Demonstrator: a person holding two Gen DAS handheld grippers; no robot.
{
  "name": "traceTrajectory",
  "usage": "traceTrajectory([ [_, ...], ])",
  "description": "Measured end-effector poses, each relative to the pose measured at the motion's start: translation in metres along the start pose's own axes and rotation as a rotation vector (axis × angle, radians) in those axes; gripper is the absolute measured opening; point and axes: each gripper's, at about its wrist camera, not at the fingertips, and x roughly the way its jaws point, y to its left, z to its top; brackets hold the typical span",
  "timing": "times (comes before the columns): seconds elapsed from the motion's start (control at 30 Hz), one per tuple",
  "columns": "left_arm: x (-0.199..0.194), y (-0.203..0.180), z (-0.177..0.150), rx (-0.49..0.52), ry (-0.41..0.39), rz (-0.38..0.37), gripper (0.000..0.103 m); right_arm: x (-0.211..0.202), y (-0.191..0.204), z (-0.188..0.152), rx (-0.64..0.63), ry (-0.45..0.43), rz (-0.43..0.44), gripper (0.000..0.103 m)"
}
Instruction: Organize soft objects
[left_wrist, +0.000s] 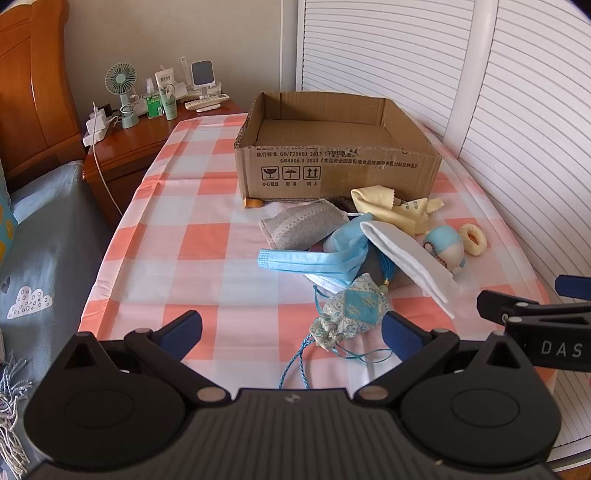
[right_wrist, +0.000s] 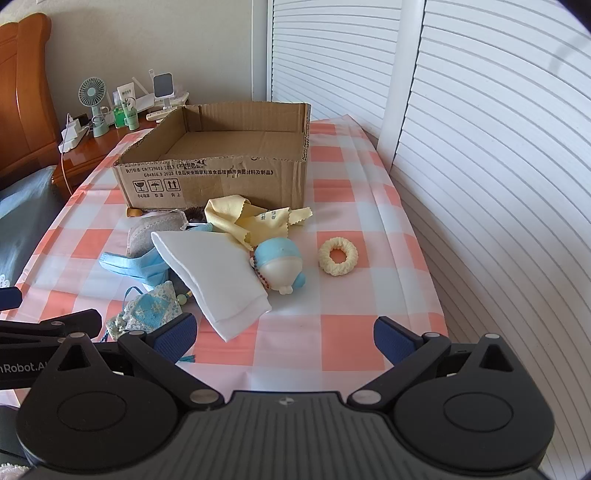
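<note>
From the left wrist view, the left tongs (left_wrist: 291, 330) hang above the near edge of the desk (left_wrist: 207, 236), blue pads spread wide apart with nothing between them. Just beyond their right pad lies a patterned blue sachet (left_wrist: 349, 310), its cords trailing toward the camera. Farther on sits the heap of soft things: a grey pouch (left_wrist: 301, 225), a blue face mask (left_wrist: 314, 258), a folded white cloth (left_wrist: 410, 258) leaning over the pile, a yellow cloth (left_wrist: 391, 210), a small blue-and-white plush toy (left_wrist: 445, 245) and a cream scrunchie (left_wrist: 472, 238). Behind the heap stands an open cardboard box (left_wrist: 332, 173), nothing visible inside it. Something dark and furry shows between the pouch and the box, too hidden to identify. The right tongs (left_wrist: 535, 308) enter at the right edge.

From the right wrist view, the right tongs (right_wrist: 284, 338) are likewise spread wide and hold nothing, poised over bare checked cloth. The white cloth (right_wrist: 218, 280) reaches closest to their left pad; the plush toy (right_wrist: 279, 264) touches its far side. The scrunchie (right_wrist: 338, 256) lies apart, right of the toy. The yellow cloth (right_wrist: 251, 218) touches the box (right_wrist: 221, 177) front. The sachet (right_wrist: 147, 310) sits beside the left pad.
</note>
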Motion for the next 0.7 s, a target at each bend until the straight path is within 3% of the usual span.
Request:
traceTrajectory([
  [0.7,0.0011,-0.0007,-0.0001,0.002,-0.001,0.003,0.102,-0.0006,-0.0015,0.0009,0.003,-0.005,0.001,0.103],
])
